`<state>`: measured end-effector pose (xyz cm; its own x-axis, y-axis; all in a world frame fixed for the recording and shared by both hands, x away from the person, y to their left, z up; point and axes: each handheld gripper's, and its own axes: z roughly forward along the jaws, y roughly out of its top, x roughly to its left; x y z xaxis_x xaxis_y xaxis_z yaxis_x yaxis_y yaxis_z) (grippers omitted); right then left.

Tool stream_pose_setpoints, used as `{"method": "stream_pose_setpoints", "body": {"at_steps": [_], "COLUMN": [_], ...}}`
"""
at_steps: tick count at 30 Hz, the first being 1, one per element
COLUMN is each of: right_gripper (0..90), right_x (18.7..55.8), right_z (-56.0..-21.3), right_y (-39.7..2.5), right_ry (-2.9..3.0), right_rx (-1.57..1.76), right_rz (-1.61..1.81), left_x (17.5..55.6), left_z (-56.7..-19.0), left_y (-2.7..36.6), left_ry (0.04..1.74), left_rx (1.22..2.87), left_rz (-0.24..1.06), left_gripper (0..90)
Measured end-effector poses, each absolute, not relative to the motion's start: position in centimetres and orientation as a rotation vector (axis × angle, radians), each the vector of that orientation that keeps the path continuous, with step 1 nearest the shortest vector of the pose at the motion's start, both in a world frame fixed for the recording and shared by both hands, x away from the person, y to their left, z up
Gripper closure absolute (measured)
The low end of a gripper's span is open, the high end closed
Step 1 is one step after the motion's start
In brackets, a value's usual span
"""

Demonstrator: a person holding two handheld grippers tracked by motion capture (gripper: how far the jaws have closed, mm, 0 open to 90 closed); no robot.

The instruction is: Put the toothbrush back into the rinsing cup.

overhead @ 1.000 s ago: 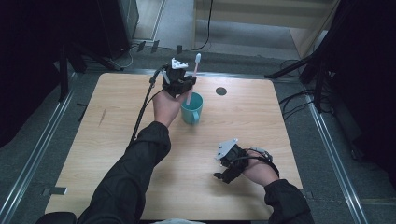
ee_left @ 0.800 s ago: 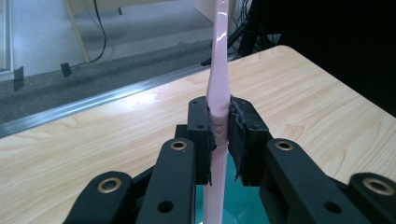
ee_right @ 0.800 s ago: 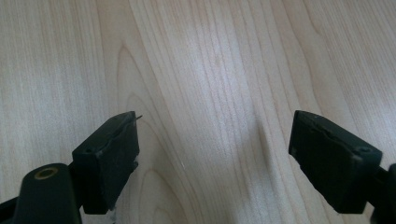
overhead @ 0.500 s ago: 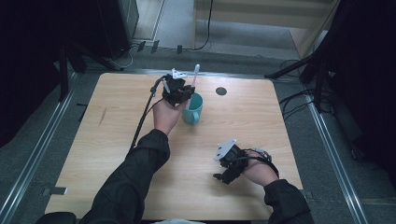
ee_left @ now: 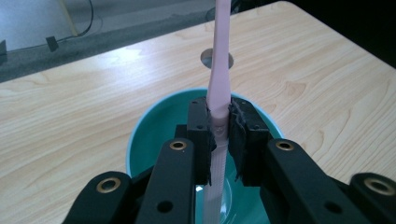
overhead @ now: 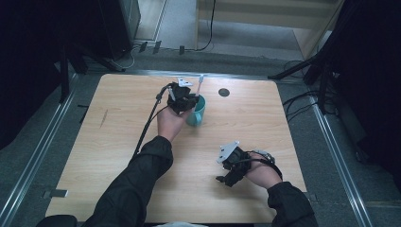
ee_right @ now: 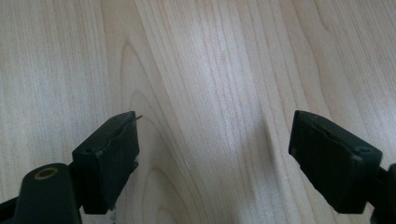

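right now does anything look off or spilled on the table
Nothing stands out. The left claw holds the pink toothbrush upright over the teal cup, which stands upright with no spill around it. The right claw is open over bare wood.

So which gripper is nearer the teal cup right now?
Left. The left gripper is directly over the teal cup, shut on a pink toothbrush whose lower end is inside it. The right gripper is open, low over bare table near the person.

Black sleeves, black claws [overhead: 184, 99] with brass screws, trailing black cables
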<state>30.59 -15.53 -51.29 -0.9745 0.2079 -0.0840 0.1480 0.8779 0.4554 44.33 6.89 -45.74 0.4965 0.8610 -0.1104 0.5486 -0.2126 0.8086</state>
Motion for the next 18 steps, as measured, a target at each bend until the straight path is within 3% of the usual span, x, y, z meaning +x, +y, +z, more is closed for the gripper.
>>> {"method": "stream_pose_setpoints", "body": {"at_steps": [6, 18], "right_gripper": [16.1, 16.1], "right_x": [30.55, 30.57], "right_z": [-51.32, -51.34], "right_y": [-15.48, -15.50], "right_ry": [2.922, 2.921], "right_rx": [0.274, 0.271], "right_rz": [0.684, 0.685], "left_x": [44.43, 44.14], "left_z": [-46.33, -45.62], "left_y": [6.84, 7.46], "left_ry": [1.184, 1.178], "left_rx": [1.924, 1.928], "left_rz": [0.458, 0.436], "left_gripper": [82.4, 78.7]}}
